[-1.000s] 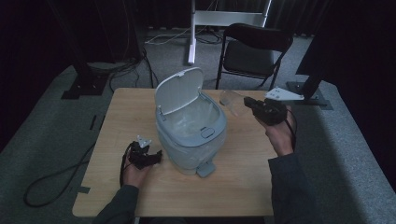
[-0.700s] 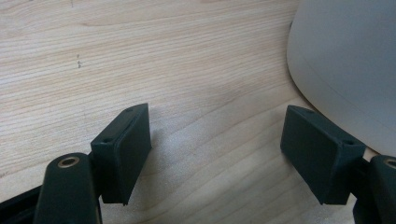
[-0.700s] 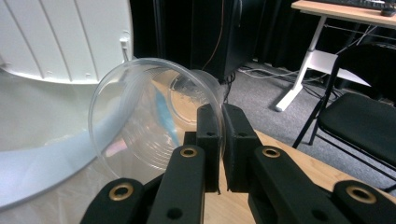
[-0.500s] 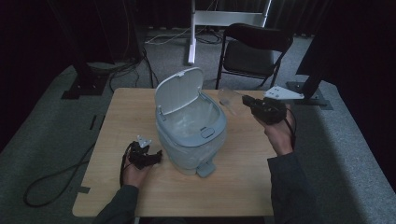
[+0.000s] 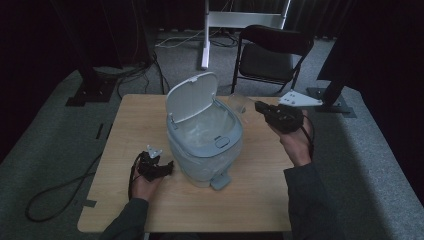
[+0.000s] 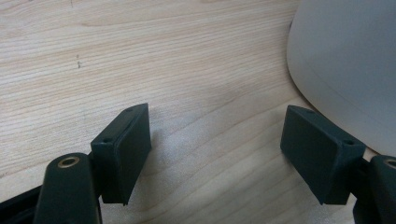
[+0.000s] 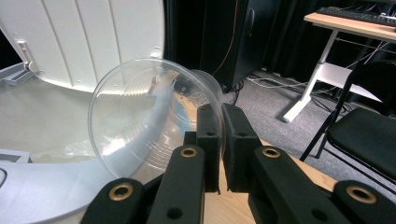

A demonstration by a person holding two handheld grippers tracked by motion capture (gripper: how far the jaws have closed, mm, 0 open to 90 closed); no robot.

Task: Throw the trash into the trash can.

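On the table (image 5: pixel 150 115) stands a bin (image 5: pixel 202 150), lid raised, liner fitted. Risk: the clear plastic cup (image 7: pixel 154 123), pinched only by its thin rim and held beside the bin's opening, could buckle, slip and drop outside. The right gripper (image 7: pixel 219 140) is clamped on that rim. The left gripper (image 6: pixel 224 154) rests wide apart, holding nothing, beside the bin's base.

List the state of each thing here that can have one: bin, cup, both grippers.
Bin lid: open, tipped back.
Bin: upright, lined with a bag.
Clear plastic cup: on its side, held by its rim beside the bin.
Right gripper: shut on the cup's rim.
Left gripper: open, holding nothing, over the table.
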